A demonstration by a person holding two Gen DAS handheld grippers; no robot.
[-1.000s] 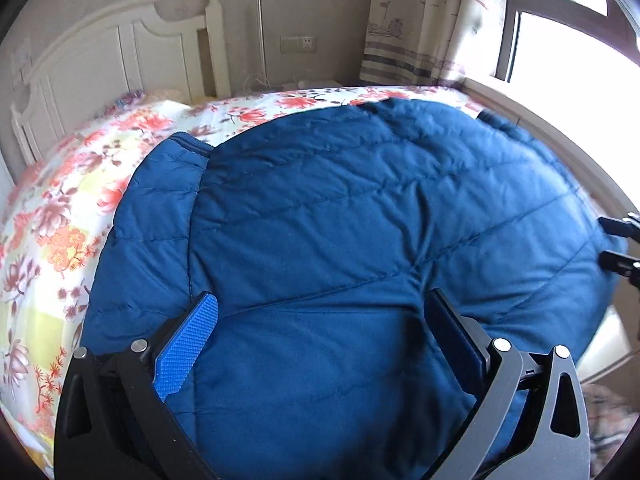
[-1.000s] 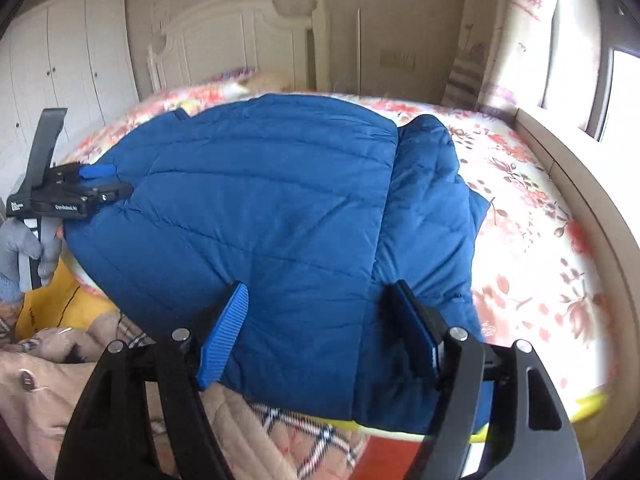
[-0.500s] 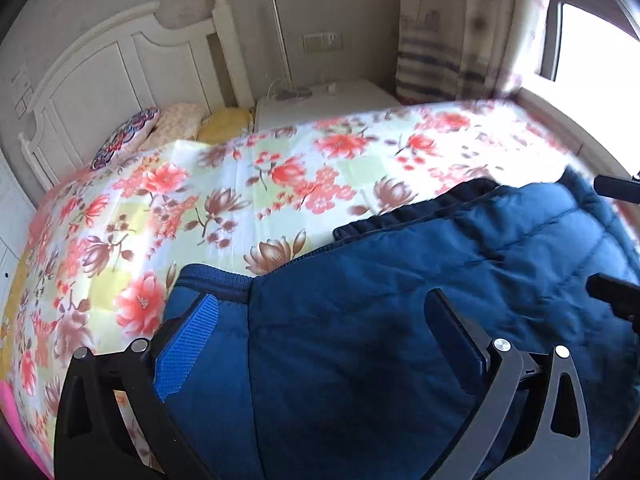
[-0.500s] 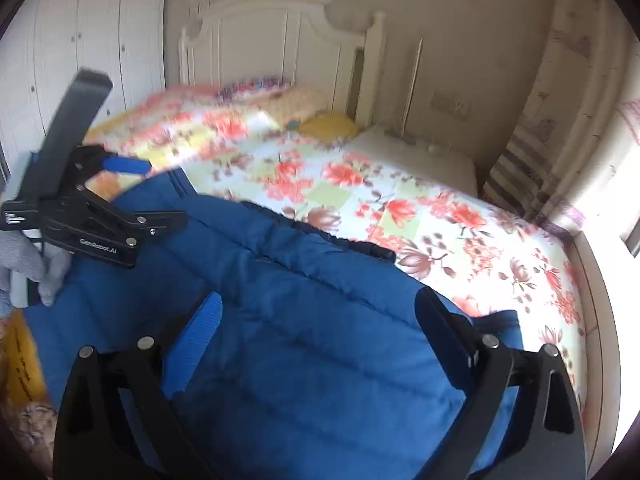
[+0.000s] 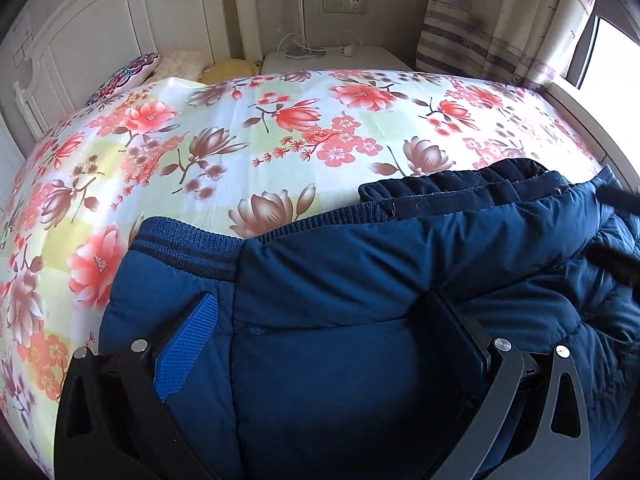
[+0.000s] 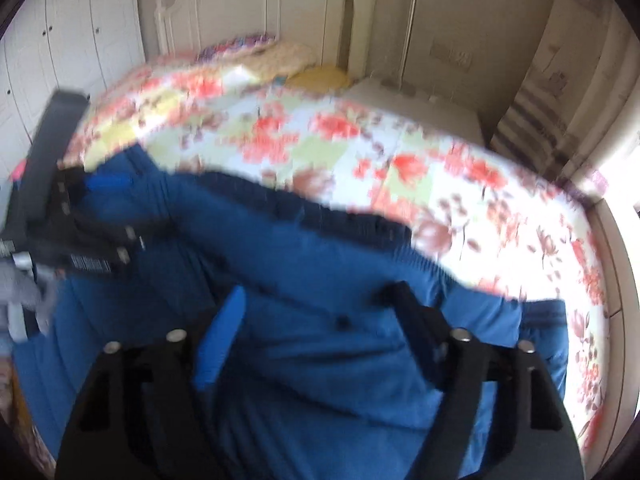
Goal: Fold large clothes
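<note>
A dark blue padded jacket [image 5: 360, 360] lies doubled over on the near part of the bed. Its ribbed hem [image 5: 184, 248] pokes out just ahead of the upper layer. My left gripper [image 5: 320, 320] stands wide, a thick fold of the jacket filling the gap and both pads sunk into it. The right gripper [image 5: 618, 232] shows as two dark fingers at the right edge of the left wrist view. The right wrist view is blurred: my right gripper [image 6: 318, 304] is closing with bunched jacket [image 6: 320, 360] between its pads, and the left gripper [image 6: 80, 216] is at far left.
The floral bed sheet [image 5: 280, 128] lies bare beyond the jacket. Behind it are a white headboard [image 5: 100, 40], pillows [image 5: 176, 66], a white nightstand [image 5: 336, 56] with cables, and a curtain [image 5: 500, 20] by the window. White wardrobe doors [image 6: 72, 40] stand on the left.
Both grippers moved forward across the bed. The jacket, spread wide before, is now doubled with its hem just ahead and much more sheet bare. The right jaws widened, then narrowed.
</note>
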